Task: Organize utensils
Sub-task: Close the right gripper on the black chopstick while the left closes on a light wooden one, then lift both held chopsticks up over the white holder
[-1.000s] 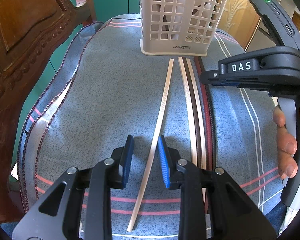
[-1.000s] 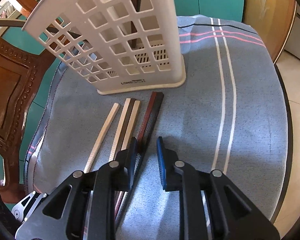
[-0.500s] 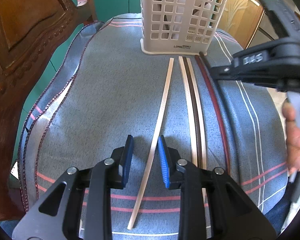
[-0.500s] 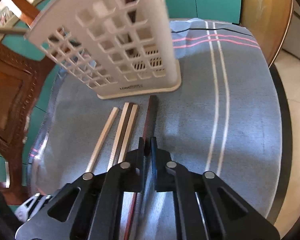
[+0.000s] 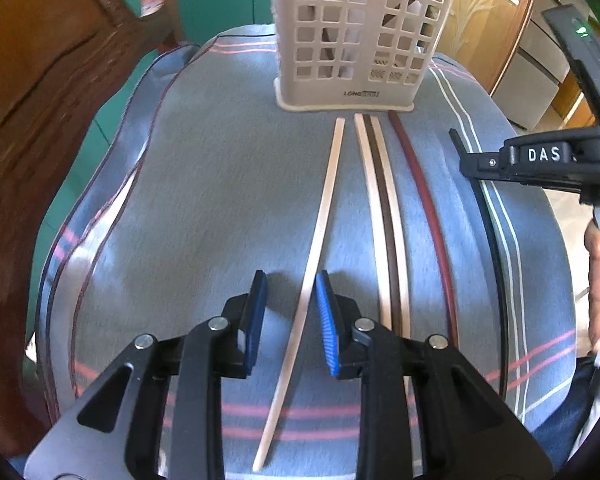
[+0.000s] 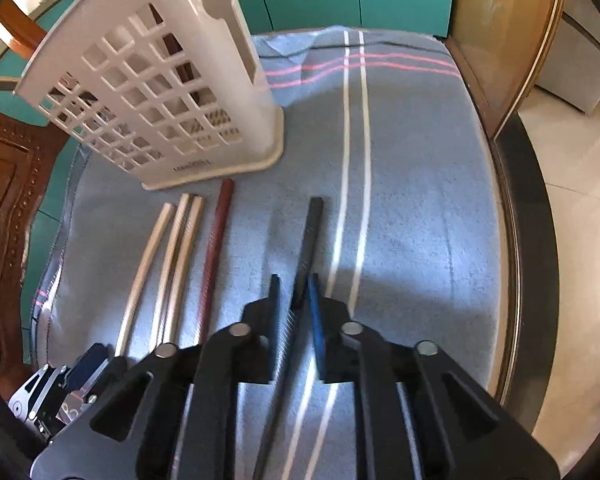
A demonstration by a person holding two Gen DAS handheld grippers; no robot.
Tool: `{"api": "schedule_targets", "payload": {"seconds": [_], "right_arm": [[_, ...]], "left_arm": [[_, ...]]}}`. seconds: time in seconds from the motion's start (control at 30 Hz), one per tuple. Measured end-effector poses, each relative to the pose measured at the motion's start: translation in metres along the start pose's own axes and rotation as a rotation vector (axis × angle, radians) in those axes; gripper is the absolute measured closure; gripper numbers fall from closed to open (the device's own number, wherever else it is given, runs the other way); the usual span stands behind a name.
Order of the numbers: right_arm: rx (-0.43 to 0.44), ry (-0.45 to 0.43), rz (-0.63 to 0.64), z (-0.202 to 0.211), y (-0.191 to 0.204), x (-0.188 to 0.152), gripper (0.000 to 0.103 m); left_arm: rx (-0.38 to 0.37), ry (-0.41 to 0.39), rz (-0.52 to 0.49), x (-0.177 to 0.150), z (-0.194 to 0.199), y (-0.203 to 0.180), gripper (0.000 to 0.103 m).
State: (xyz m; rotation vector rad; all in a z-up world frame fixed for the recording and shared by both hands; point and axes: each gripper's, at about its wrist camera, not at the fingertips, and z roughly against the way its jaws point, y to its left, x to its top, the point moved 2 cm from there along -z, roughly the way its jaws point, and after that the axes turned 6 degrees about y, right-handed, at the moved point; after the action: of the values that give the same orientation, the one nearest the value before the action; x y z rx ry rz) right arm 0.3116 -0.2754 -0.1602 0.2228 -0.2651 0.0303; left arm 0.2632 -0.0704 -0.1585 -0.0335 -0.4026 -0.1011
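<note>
**Chopsticks laid out before the holder**

The left tongs [image 5: 290, 316] hover low over the cloth-covered surface [image 5: 228, 184], released, their blue pads either side of a pale chopstick [image 5: 320, 232] without touching it. To its right lie two more pale chopsticks with a dark brown one [image 5: 384, 216] pressed between them, then a reddish-brown chopstick [image 5: 428, 208] a little apart. All point toward the cream plastic utensil holder [image 5: 360, 36], which stands upright at the far end of the surface with something dark standing inside it.

The right tongs [image 6: 294, 316] sit further right, near the white stripes in the cloth. A black chopstick [image 6: 310, 240] runs between their fingers; the jaws look slightly parted around it, so I cannot tell whether they grip it. A carved wooden chair [image 5: 40, 100] stands to the left.
</note>
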Motion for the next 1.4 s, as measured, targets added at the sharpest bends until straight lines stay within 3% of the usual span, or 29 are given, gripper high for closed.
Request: {"api": "schedule_targets", "payload": {"seconds": [0.33,0.57,0.63,0.67,0.7,0.83,0.97,1.23,1.4], "right_arm": [[-0.087,-0.049,0.032,-0.016,0.013,0.016,0.08],[-0.134,-0.057,0.08,-0.023,0.025,0.016,0.08],[-0.146,-0.059,0.095,-0.026,0.028,0.015,0.082],[-0.152,-0.062,0.097,-0.026,0.029,0.014,0.093],[-0.147,-0.066,0.088,-0.026,0.03,0.012,0.093],[-0.084,-0.069,0.07,-0.023,0.034,0.01,0.096],[-0.03,-0.139,0.069,0.008,0.035,0.007,0.096],[0.21,-0.29,0.084,0.093,0.031,-0.002,0.096],[0.32,-0.411,0.119,0.157,0.032,-0.002,0.096]], "left_arm": [[0.073,0.025,-0.124,0.083,-0.035,-0.017,0.076],[0.108,0.053,-0.177,0.109,-0.046,-0.023,0.074],[0.096,0.054,-0.183,0.111,-0.048,-0.022,0.078],[0.079,0.053,-0.189,0.112,-0.048,-0.026,0.087],[0.067,0.049,-0.195,0.113,-0.048,-0.027,0.092],[0.074,0.042,-0.178,0.109,-0.046,-0.032,0.096],[0.033,0.01,-0.145,0.091,-0.025,-0.031,0.096],[-0.057,-0.172,-0.098,0.069,0.068,-0.007,0.096],[-0.087,-0.337,-0.077,0.069,0.144,-0.002,0.096]]}}
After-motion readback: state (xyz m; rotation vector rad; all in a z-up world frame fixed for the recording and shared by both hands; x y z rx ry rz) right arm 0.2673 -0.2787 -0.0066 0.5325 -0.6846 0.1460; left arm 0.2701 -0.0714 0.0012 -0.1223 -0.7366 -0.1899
